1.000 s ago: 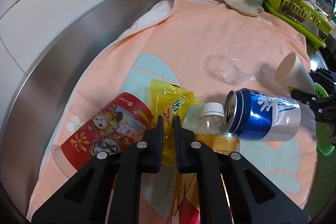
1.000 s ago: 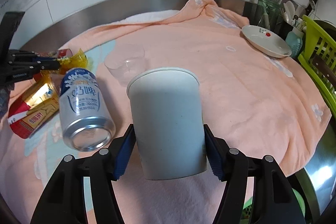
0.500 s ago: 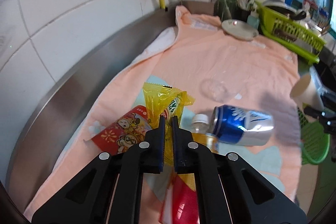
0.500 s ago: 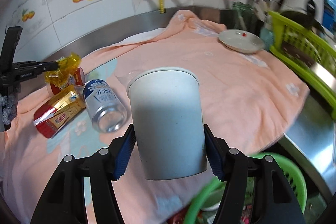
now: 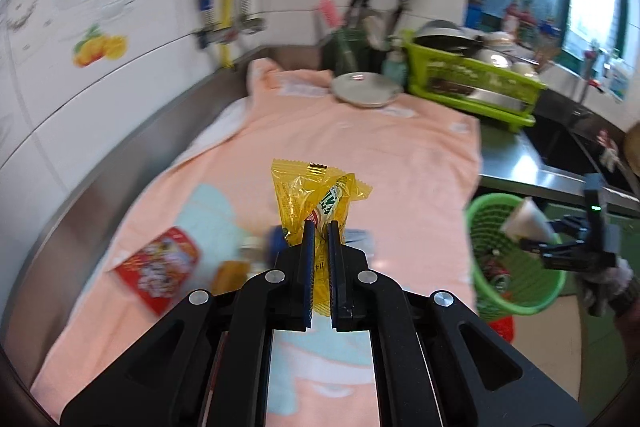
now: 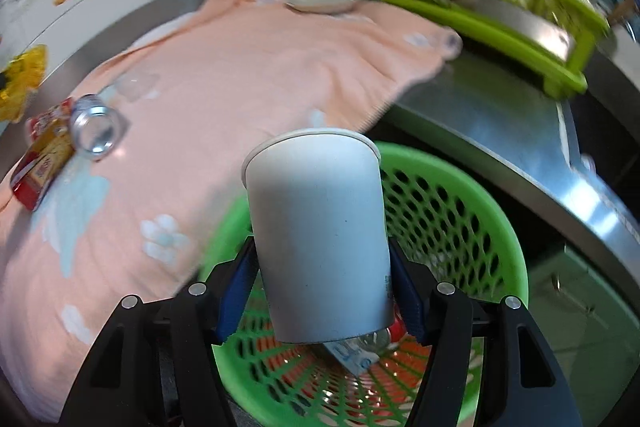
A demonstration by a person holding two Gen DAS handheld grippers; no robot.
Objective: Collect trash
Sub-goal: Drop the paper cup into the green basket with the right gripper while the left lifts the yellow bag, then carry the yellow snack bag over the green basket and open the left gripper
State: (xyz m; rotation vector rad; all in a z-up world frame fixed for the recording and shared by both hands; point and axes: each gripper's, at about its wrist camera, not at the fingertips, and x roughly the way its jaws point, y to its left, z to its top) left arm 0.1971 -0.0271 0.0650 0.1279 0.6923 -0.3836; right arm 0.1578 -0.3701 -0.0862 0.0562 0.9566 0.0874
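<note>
1. Right wrist view: the right gripper (image 6: 324, 287) is clamping a white paper cup (image 6: 318, 231) at frame centre, directly above the green mesh basket (image 6: 452, 195) that is filling the lower half of the frame.
2. Some trash is already lying on the basket floor; a silver can (image 6: 95, 128) and red packets (image 6: 42, 157) are waiting on the peach towel (image 6: 248, 67) at the left edge.
3. Left wrist view: the left gripper (image 5: 319, 239) is pinching a yellow snack wrapper (image 5: 316, 197) at frame centre, well above the towel, with the basket at the right edge.
4. To my eye, the cup drop is the step in hand: it is best to release only while centred over the opening, clear of the rim, then bring the wrapper across.
</note>
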